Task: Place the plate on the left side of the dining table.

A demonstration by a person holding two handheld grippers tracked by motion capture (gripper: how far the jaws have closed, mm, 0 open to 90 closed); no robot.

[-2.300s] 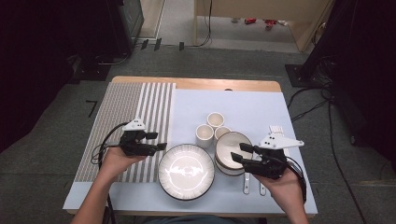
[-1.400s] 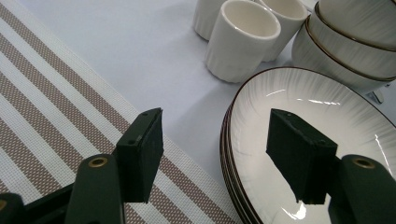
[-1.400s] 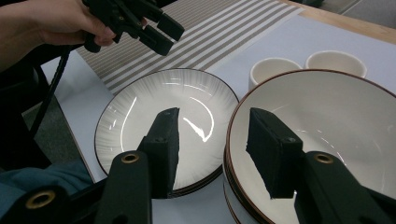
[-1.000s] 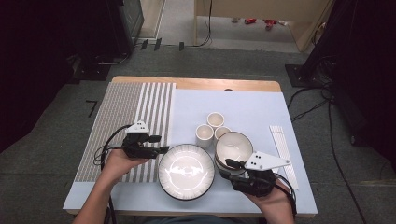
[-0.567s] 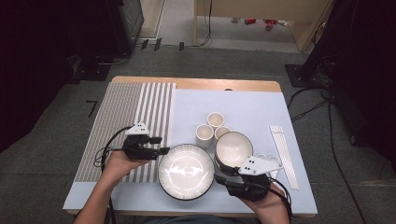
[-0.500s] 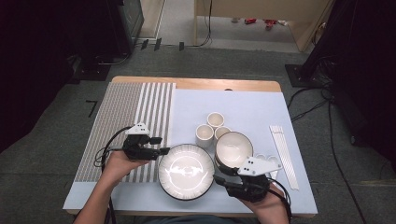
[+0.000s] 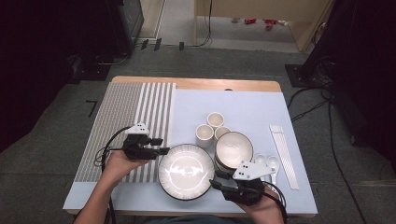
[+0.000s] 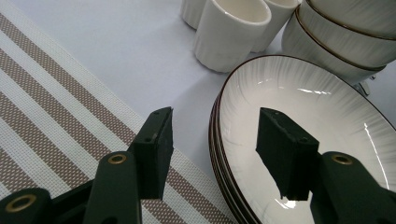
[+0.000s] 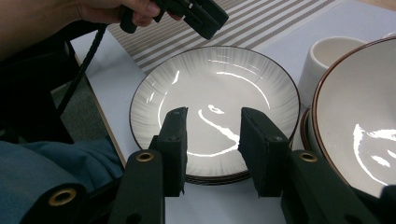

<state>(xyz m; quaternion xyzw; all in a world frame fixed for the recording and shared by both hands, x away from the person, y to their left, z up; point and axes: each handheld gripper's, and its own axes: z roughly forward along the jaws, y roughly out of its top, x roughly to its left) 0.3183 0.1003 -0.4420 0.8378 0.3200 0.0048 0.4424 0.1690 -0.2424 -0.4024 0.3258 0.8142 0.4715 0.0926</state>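
A stack of white plates with dark rims [image 7: 186,171] lies at the table's front middle. My left gripper [image 7: 163,145] is at the stack's left edge. In the left gripper view its jaws [image 8: 212,144] straddle the plate rim [image 8: 219,116], one over the striped mat, the other over the plate's inside. They have just been closing, and the pads stand clear of the rim. My right gripper [image 7: 215,179] is at the stack's front right. In the right gripper view it stands open [image 9: 212,140] above the near rim of the plates [image 9: 219,79] with nothing pinched.
Stacked bowls [image 7: 233,149] sit right of the plates, with three small cups [image 7: 204,135] behind. White spoons [image 7: 267,163] and chopsticks [image 7: 284,156] lie at the right. A striped placemat [image 7: 130,112] covers the table's left part. The front edge is close under both hands.
My right gripper has moved left and toward the front, from beside the bowls to the plates' front right rim. The left gripper has kept its place at the left rim.
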